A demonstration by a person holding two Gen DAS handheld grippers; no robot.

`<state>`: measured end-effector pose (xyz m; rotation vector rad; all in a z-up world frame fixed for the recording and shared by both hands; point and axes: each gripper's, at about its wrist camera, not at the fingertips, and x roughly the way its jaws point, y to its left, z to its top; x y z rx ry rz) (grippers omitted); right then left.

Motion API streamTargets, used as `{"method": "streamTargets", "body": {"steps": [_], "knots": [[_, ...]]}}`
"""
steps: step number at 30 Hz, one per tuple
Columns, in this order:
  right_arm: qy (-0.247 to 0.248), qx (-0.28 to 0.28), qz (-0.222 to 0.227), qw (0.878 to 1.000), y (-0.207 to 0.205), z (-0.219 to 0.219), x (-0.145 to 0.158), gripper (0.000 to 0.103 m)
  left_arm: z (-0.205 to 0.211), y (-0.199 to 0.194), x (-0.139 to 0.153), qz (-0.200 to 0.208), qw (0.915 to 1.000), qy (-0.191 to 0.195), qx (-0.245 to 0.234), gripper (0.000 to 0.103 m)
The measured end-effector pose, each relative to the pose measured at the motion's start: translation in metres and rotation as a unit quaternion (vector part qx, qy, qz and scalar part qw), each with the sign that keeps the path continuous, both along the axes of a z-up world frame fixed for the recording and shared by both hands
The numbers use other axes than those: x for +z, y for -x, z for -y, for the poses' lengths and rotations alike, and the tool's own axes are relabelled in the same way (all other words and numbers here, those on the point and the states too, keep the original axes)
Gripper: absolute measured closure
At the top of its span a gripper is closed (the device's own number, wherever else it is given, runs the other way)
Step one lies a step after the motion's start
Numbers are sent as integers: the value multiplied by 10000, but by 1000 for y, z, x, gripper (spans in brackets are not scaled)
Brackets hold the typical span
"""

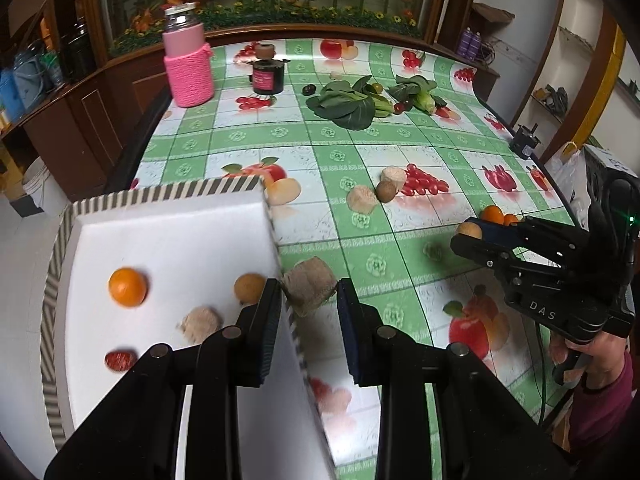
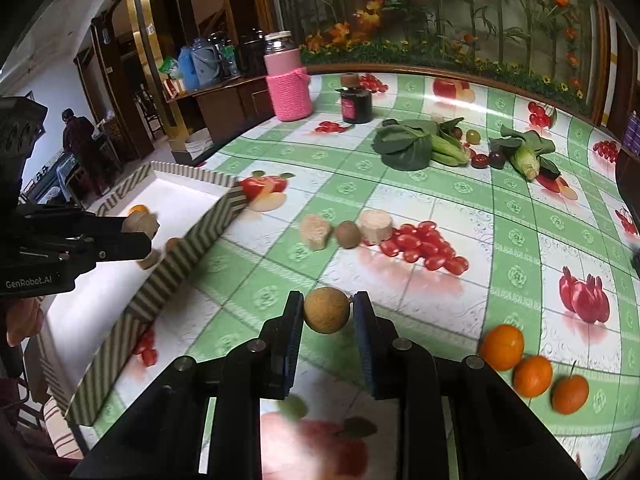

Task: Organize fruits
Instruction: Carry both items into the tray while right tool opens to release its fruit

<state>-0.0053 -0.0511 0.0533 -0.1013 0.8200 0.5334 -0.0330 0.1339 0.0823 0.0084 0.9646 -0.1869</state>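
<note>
Fruit sorting under way at the striped tray (image 1: 168, 194)

Left gripper (image 1: 308, 300) carries a tan block (image 1: 309, 291) over the tray's rim; right gripper (image 2: 327, 312) clasps a round brown fruit (image 2: 326, 310) beside the tray. A loose grip could drop either short.

Both wrist views close, forward, sharing table (image 1: 360, 148)

Black tongs (image 1: 308, 300), blue pads (image 2: 366, 332), silver screws; "DAS", "GenRobot.AI" markings; maroon sleeve.
</note>
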Motion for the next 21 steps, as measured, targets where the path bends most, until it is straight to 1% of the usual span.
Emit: {"method": "streamTargets", "body": {"steps": [4, 11, 21], "knots": [[-26, 124, 23, 9999, 12, -12, 2, 77, -13, 15, 2, 16, 9998, 33, 181, 77], [-33, 446, 126, 9989, 31, -39, 11, 77, -52, 43, 9, 110, 9979, 8, 631, 77], [3, 867, 176, 9961, 45, -79, 16, 77, -91, 68, -2, 36, 9940, -98, 1091, 77]]}}
